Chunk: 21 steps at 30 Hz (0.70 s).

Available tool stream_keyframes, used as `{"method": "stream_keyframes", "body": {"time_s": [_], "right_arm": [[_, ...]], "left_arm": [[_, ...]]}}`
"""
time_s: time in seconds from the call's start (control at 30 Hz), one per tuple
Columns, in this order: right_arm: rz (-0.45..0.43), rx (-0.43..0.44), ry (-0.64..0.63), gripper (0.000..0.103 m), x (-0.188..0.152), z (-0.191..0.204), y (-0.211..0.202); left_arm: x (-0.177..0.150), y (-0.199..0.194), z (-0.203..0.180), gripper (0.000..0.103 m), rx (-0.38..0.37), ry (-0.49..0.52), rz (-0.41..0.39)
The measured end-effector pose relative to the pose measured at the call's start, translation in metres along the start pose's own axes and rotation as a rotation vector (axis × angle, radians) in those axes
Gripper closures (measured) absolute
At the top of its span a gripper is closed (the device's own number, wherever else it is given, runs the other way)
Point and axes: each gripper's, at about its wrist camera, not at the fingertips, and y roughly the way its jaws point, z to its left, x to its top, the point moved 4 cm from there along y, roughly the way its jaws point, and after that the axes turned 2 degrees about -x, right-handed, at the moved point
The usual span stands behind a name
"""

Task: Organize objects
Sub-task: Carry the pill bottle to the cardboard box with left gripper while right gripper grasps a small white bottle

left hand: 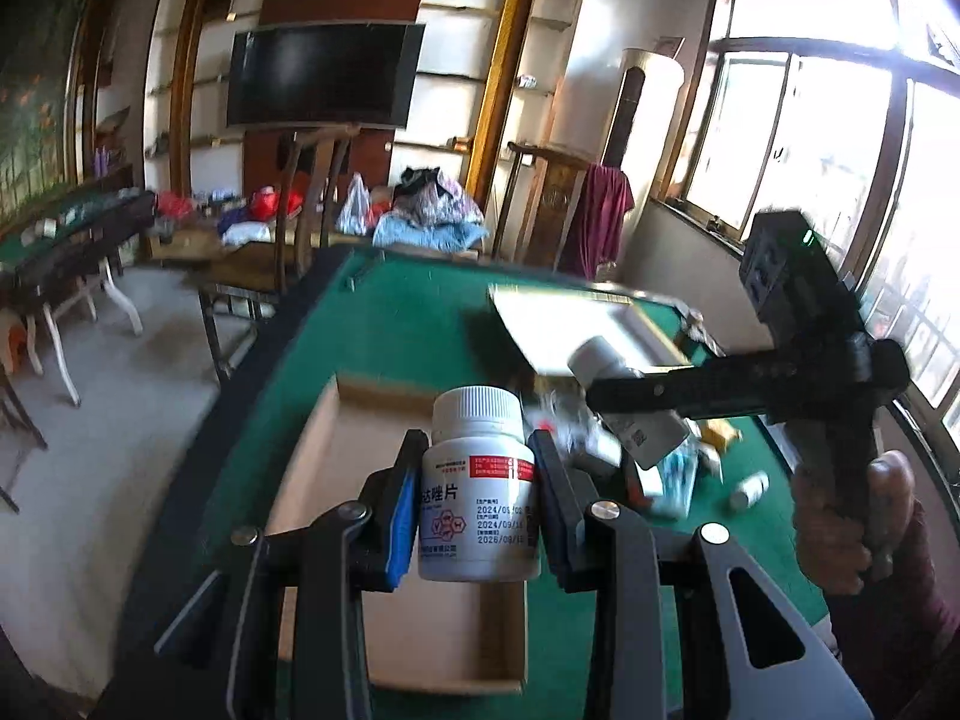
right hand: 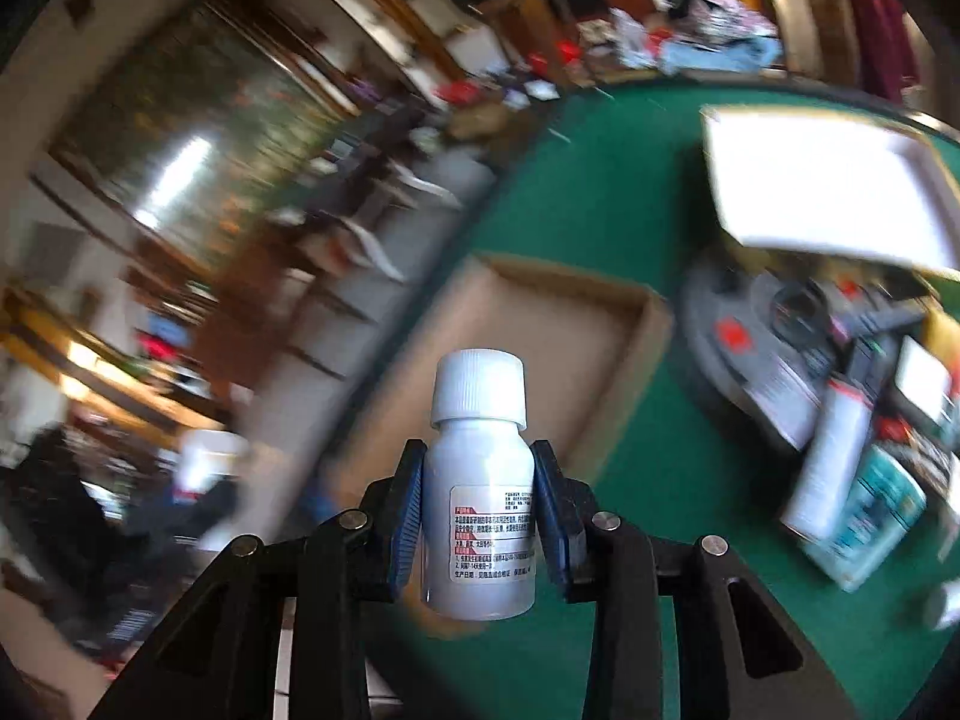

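Green felt table [left hand: 420,330]: my left gripper [left hand: 477,468] and right gripper [right hand: 479,480] each clamp a white pill bottle [left hand: 477,492] above cardboard tray [left hand: 336,480], clutter pile [right hand: 840,390] beside.

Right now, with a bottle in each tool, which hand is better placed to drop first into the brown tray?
Probably left. The left tool holds its bottle right over the brown tray. The right tool grips its bottle with the tray farther ahead, and its view is blurred.

A home living room: wall television [left hand: 324,75], wooden shelves [left hand: 444,84], piled clothes [left hand: 429,210]
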Motion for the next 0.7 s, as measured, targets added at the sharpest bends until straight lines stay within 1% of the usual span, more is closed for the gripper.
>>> {"method": "stream_keyframes", "body": {"time_s": [0.03, 0.07, 0.13, 0.17, 0.23, 0.3, 0.33, 0.43, 0.5, 0.6, 0.7], "right_arm": [[-0.013, 0.029, 0.009, 0.065, 0.007, 0.013, -0.004], [-0.032, 0.065, 0.029, 0.065, 0.024, 0.029, -0.007], [-0.077, 0.096, 0.061, 0.065, 0.046, 0.048, -0.01], [-0.106, 0.093, 0.08, 0.065, 0.061, 0.052, -0.007], [-0.113, 0.103, 0.133, 0.065, 0.075, 0.049, 0.009], [-0.101, 0.051, 0.176, 0.065, 0.074, 0.034, 0.035], [-0.083, 0.013, 0.19, 0.065, 0.068, 0.024, 0.05], [-0.012, -0.063, 0.238, 0.065, 0.048, -0.01, 0.099], [0.013, -0.108, 0.263, 0.065, 0.038, -0.034, 0.122], [0.044, -0.134, 0.297, 0.065, 0.033, -0.056, 0.145], [0.047, -0.201, 0.291, 0.065, 0.033, -0.066, 0.159]], "left_arm": [[0.016, 0.004, 0.0, 0.07, 0.015, 0.017, 0.004], [0.03, 0.01, 0.0, 0.07, 0.04, 0.039, 0.004], [0.047, 0.025, 0.002, 0.07, 0.103, 0.08, 0.0], [0.053, 0.039, 0.006, 0.07, 0.134, 0.089, 0.009], [0.052, 0.062, 0.019, 0.07, 0.149, 0.063, 0.032], [0.04, 0.091, 0.035, 0.07, 0.158, 0.021, 0.058], [0.031, 0.107, 0.043, 0.07, 0.154, 0.002, 0.079], [0.005, 0.148, 0.06, 0.07, 0.134, -0.049, 0.141], [-0.014, 0.176, 0.069, 0.07, 0.137, -0.067, 0.183], [-0.035, 0.207, 0.074, 0.07, 0.125, -0.094, 0.233], [-0.047, 0.229, 0.074, 0.07, 0.124, -0.105, 0.263]]}}
